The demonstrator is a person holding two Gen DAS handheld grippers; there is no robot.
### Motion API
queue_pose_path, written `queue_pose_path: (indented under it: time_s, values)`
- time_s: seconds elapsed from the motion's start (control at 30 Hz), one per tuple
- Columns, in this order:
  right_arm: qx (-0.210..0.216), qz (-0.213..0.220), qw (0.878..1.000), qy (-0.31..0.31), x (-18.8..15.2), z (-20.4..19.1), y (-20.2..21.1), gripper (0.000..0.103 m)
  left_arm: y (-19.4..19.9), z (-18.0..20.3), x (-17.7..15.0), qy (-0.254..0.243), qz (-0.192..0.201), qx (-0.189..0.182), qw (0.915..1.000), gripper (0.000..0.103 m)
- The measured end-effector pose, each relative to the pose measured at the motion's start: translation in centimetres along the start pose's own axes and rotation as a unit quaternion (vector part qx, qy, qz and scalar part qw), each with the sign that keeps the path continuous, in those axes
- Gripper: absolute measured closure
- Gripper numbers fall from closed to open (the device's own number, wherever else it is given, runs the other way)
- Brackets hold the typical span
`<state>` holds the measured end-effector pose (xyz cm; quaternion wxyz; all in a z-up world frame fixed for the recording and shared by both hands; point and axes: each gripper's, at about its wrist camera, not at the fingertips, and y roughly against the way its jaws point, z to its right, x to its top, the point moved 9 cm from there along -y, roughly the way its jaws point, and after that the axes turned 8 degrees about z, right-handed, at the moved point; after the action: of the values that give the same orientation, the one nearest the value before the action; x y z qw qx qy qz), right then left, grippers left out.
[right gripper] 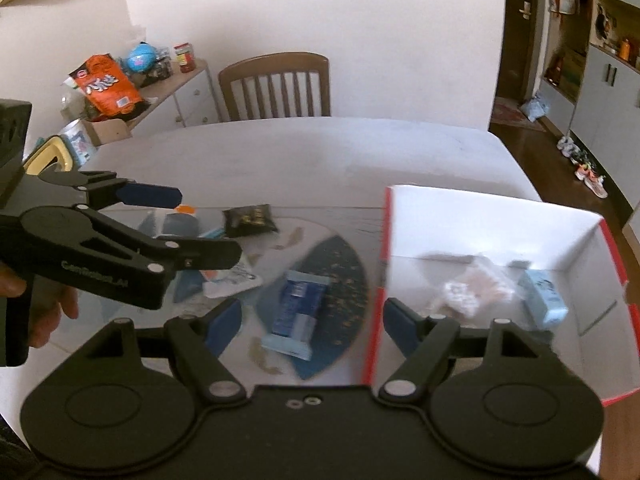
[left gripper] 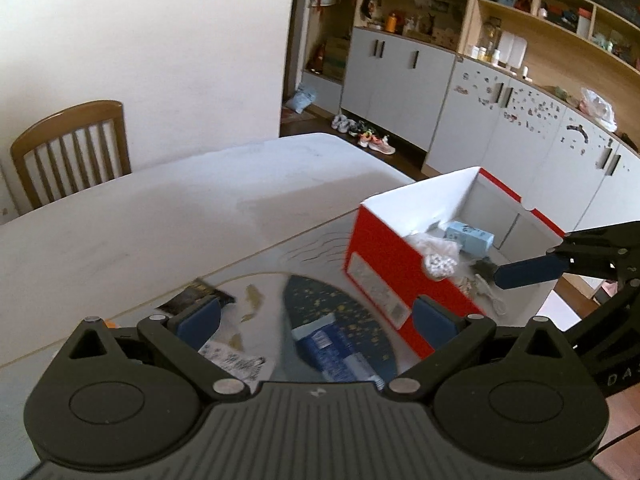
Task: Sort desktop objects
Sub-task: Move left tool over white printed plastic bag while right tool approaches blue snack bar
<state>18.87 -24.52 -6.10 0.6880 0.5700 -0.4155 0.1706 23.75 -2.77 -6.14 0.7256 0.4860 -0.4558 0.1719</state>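
Now between picks: both grippers empty, left gripper (left gripper: 316, 314) & right gripper (right gripper: 312, 320) w/ jaws wide. Red box (right gripper: 496, 216) at tabletop's right edge already holds a few bits. Blue packet (right gripper: 294, 312) lies mid-table beside box; probably next grab, needing descent over it.

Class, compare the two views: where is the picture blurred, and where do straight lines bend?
Right wrist view: motion blur smears the blue packet and the contents of the red box. Left wrist view: sharper, though the near packets smear; the fisheye bows the cabinets.
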Motion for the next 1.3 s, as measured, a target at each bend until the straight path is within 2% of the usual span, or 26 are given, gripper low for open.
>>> queue_pose_path:
  time_s: [0.33, 0.63, 0.87, 1.3]
  values:
    - [0.005, -0.014, 1.0, 0.001, -0.8, -4.0, -2.5, 0.025, 1.9, -5.8, -2.5, 0.015, -0.001, 0.05, 0.9987, 0.0]
    - [-0.007, -0.026, 1.0, 0.001, -1.6, -5.0, -4.9, 0.027, 2.3, -10.6, -3.6, 0.027, -0.001, 0.099, 0.9948, 0.0]
    - [-0.024, -0.041, 0.999, -0.006, -3.2, -4.6, -7.5, 0.029, 1.0, -14.3, -4.8, 0.046, -0.02, 0.145, 0.9881, 0.0]
    - [-0.028, -0.063, 0.998, 0.001, -4.3, -4.2, -10.4, 0.03, -2.9, -17.4, -6.2, 0.075, -0.064, 0.174, 0.9798, 0.001]
